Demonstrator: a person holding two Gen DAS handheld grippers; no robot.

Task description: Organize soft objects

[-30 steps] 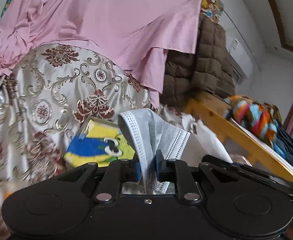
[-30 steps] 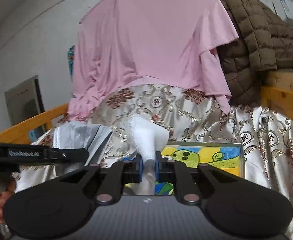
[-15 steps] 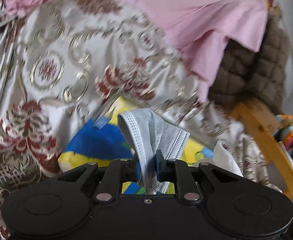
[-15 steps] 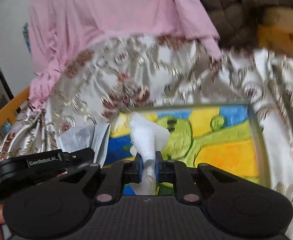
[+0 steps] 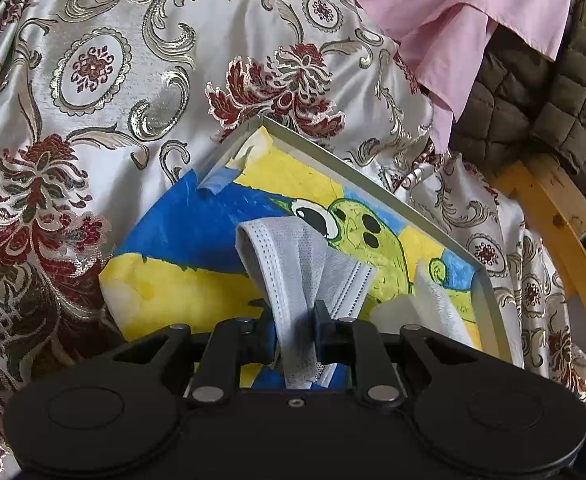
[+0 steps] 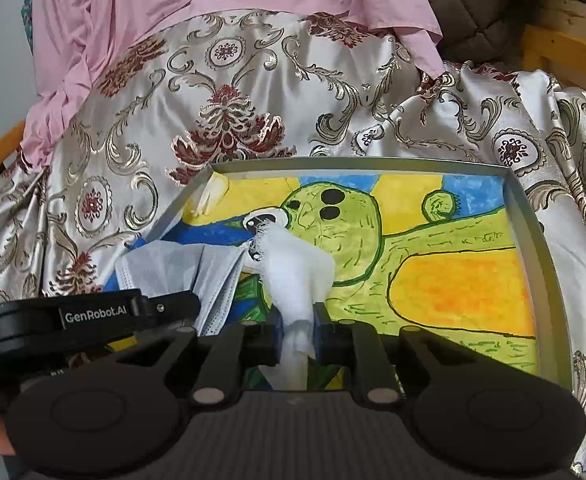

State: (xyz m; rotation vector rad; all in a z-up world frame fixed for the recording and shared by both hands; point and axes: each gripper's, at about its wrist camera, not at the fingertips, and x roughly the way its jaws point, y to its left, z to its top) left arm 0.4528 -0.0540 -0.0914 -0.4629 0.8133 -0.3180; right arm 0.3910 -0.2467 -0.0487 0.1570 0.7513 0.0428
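Left gripper (image 5: 295, 330) clamped on a grey face mask (image 5: 301, 260), lower centre of frame, above the painted tray (image 5: 373, 176). Right gripper (image 6: 298, 330) pinched on a white gauze cloth (image 6: 297, 264), centre frame, over the same tray's left half. Tray resting on floral satin bedding (image 6: 233, 80); pink sheet (image 6: 173, 0) at top.

I count one grey face mask (image 5: 305, 264), one white gauze cloth (image 6: 297, 268), one painted tray (image 6: 533, 248), and my two grippers: left (image 5: 295, 334) and right (image 6: 297, 336).
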